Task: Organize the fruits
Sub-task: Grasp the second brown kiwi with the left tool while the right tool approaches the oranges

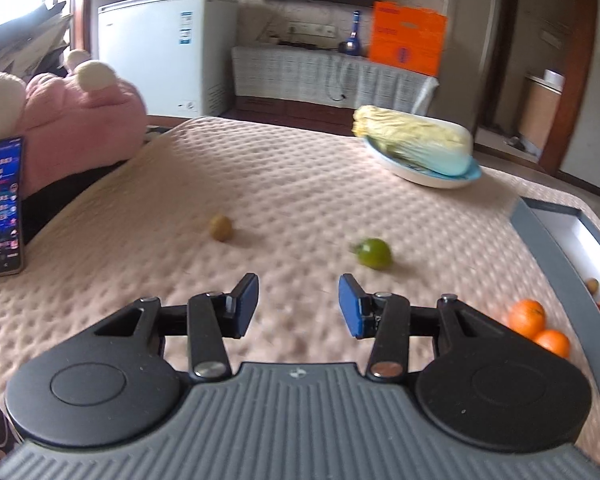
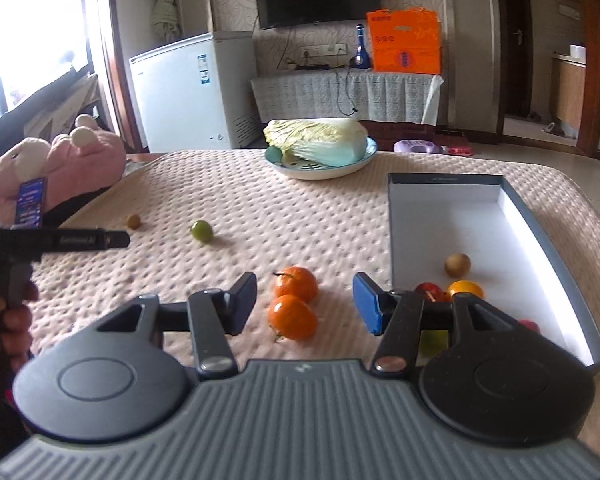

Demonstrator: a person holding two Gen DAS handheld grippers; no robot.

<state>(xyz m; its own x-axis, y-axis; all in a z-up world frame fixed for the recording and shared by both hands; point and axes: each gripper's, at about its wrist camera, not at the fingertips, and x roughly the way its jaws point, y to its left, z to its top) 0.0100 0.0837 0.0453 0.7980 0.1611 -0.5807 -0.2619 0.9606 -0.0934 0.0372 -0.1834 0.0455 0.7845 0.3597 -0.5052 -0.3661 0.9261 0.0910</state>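
- The left gripper (image 1: 298,305) hovers over the quilted worktop (image 1: 284,184) with its blue pads apart and nothing between them.
- Just ahead of it, a little to its right, lies a green fruit (image 1: 374,253); a small brown fruit (image 1: 221,228) sits further to the left, apart from it.
- The right gripper (image 2: 305,300) is likewise open and holds nothing; two oranges (image 2: 294,295) lie touching each other on the worktop, in line with the gap between its pads.
- Just right of the oranges stands an open grey box (image 2: 532,232) with a white inside, holding a brown fruit (image 2: 457,264), a yellow-orange one (image 2: 465,289) and a red one (image 2: 429,291).
- At the far edge, a cabbage (image 2: 320,141) rests on a plate (image 2: 320,170).
- On the left, a hand (image 2: 14,312) grips the other tool's handle, near a pink plush toy (image 2: 84,160) and a lit phone (image 2: 30,202).
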